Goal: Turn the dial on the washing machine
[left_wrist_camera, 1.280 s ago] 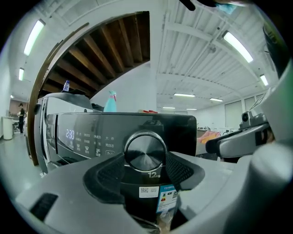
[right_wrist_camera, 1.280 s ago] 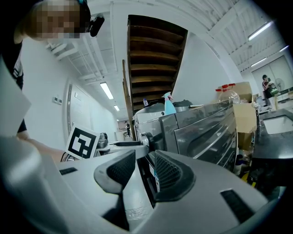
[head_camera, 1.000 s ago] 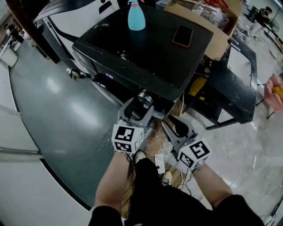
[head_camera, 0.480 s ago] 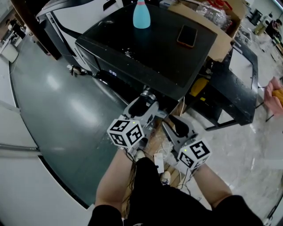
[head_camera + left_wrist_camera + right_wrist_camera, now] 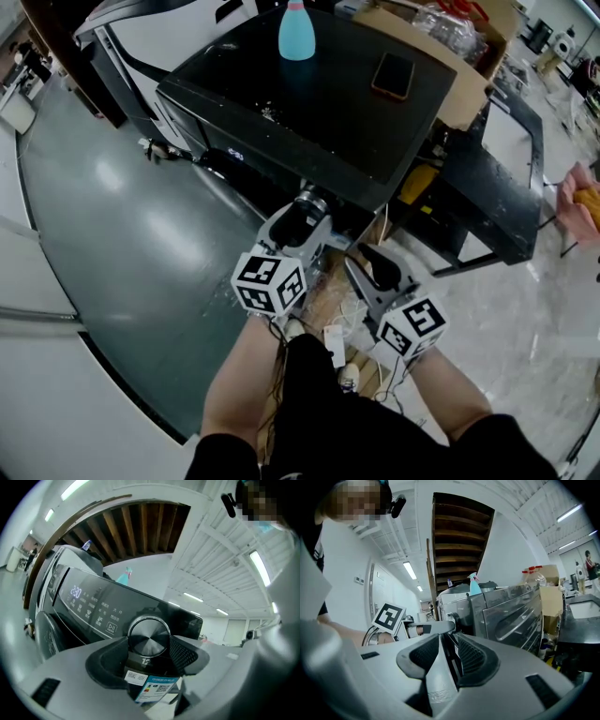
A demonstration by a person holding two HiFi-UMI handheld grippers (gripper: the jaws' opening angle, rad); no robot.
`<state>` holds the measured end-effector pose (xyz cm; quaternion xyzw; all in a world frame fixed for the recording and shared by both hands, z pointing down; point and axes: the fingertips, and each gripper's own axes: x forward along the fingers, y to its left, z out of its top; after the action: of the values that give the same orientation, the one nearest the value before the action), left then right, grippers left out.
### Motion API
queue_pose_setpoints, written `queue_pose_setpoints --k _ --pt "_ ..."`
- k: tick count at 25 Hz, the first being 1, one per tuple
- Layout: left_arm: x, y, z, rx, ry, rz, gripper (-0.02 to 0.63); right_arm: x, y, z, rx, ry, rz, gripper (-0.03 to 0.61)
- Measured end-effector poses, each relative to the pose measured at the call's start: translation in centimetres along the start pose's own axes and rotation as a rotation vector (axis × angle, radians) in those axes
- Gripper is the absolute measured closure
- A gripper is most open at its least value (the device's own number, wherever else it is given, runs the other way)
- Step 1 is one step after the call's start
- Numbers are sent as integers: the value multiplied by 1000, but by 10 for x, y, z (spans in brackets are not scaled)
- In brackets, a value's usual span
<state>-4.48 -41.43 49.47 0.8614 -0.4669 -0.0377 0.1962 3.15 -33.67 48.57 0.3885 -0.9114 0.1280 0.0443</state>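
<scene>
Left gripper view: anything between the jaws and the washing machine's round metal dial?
Nothing visible. The round brushed-metal dial sits directly between the jaws of the left gripper, which have just been closing, and the pads meet its rim on both sides.

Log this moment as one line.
left gripper: jaws just closing, gripping washing machine dial between them | right gripper: open, empty

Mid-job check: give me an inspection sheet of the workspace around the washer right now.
Surface: washing machine top, black and glossy.
Job's things: dial on the front panel; display lit.
Clutter: blue spray bottle and phone on top; cardboard box beside it.
Grippers: left gripper shut on dial, jaws just closed further; right gripper open, holding nothing.
Cables: white cables on the floor below the grippers.
Surroundings: grey floor left, black table right.
</scene>
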Motion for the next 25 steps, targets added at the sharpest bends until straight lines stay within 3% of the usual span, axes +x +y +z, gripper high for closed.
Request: queue_pose_setpoints --k 4,7,15,25 --pt "-1 -2 1 228 40 54 344 0 1 2 2 -4 1 454" --pt "-2 -3 2 313 47 83 344 -1 4 4 2 -7 4 454" --pt "-15 -5 3 250 20 80 342 -8 8 7 -2 -17 11 453" --pt "-76 -48 16 271 -21 165 344 -54 38 25 -9 -58 82 449"
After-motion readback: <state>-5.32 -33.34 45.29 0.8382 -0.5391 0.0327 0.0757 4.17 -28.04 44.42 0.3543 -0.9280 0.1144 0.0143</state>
